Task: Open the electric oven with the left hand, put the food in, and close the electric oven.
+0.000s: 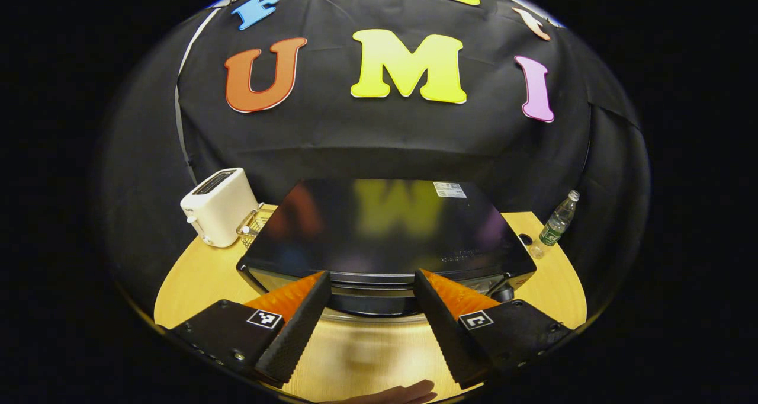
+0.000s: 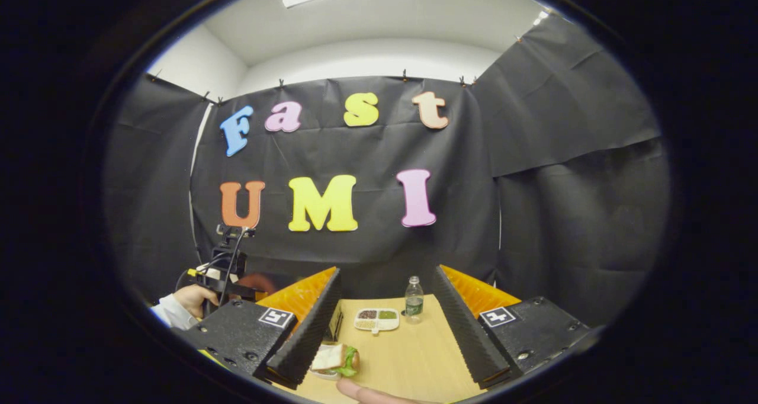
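Left gripper view: the left gripper (image 1: pixel 372 285) is seen with jaws spread, nothing pinched between them. The electric oven (image 1: pixel 385 232) sits just ahead of the jaws on the desk (image 1: pixel 189 279), its front edge between the tips. A toaster (image 1: pixel 218 205) stands beyond the left jaw, a bottle (image 1: pixel 556 223) beyond the right. In the right gripper view, the right gripper (image 2: pixel 388 285) is likewise spread and empty; the food (image 2: pixel 336 358), a sandwich, lies beside its left jaw, a tray (image 2: pixel 377 320) farther ahead.
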A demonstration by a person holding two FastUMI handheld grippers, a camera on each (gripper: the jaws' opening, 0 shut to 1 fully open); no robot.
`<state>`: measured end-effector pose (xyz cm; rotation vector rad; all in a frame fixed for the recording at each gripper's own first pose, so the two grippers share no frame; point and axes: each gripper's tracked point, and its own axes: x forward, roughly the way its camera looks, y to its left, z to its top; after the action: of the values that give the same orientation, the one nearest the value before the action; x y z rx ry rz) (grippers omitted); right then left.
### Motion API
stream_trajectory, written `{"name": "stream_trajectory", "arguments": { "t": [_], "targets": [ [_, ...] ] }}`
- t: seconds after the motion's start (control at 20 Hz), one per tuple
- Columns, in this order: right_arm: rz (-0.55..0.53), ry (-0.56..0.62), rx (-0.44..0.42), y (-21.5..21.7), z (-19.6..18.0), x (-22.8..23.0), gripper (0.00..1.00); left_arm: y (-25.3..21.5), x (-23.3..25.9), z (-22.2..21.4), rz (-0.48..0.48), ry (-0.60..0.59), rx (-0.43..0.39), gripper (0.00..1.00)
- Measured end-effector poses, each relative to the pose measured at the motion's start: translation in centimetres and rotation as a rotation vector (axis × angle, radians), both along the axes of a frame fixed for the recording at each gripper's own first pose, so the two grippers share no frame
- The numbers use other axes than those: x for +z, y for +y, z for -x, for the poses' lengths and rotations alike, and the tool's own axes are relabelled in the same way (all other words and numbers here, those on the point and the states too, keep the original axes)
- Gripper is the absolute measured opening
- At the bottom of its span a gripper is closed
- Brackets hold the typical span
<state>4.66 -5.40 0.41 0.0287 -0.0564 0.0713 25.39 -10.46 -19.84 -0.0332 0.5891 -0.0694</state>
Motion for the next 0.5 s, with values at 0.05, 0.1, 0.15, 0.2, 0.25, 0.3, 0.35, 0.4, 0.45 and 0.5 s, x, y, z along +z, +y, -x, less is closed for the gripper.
{"name": "stream_trajectory", "arguments": {
  "t": [0.05, 0.1, 0.15, 0.2, 0.25, 0.3, 0.35, 0.4, 0.45, 0.5],
  "targets": [
    [0.000, 0.002, -0.004, -0.3, 0.0, -0.2, 0.99, -0.1, 0.1, 0.1, -0.016, -0.005, -0.001, 0.94],
    [-0.005, 0.001, -0.006, -0.5, 0.0, -0.2, 0.99, -0.4, 0.0, -0.1, -0.021, -0.015, -0.014, 0.95],
    [-0.008, 0.001, -0.009, -0.7, -0.1, -0.3, 0.99, -0.6, -0.2, 0.1, -0.036, 0.000, -0.023, 0.94],
    [-0.009, 0.005, -0.014, -0.9, -0.2, -0.5, 0.99, -0.7, 0.2, 0.0, -0.041, -0.016, -0.035, 0.95],
    [-0.008, 0.011, -0.016, -0.9, -0.3, -0.7, 0.99, -0.8, -0.2, 0.0, -0.040, -0.003, -0.037, 0.94],
    [-0.007, 0.016, -0.015, -0.9, -0.4, -0.9, 0.99, -0.8, 0.0, 0.1, -0.032, -0.008, -0.035, 0.94],
    [-0.006, 0.022, -0.013, -0.9, -0.4, -1.1, 0.99, -0.8, -0.2, 0.2, -0.028, -0.005, -0.035, 0.94],
    [-0.007, 0.025, -0.010, -0.9, -0.3, -1.2, 0.99, -0.7, -0.1, 0.4, -0.028, -0.016, -0.038, 0.94],
    [-0.006, 0.026, -0.008, -0.8, -0.2, -1.2, 0.99, -0.7, -0.1, 0.7, -0.027, -0.017, -0.038, 0.95],
    [-0.004, 0.026, -0.011, -0.9, -0.2, -1.3, 0.99, -0.7, -0.1, 1.2, -0.030, -0.021, -0.041, 0.94]
  ]
}}
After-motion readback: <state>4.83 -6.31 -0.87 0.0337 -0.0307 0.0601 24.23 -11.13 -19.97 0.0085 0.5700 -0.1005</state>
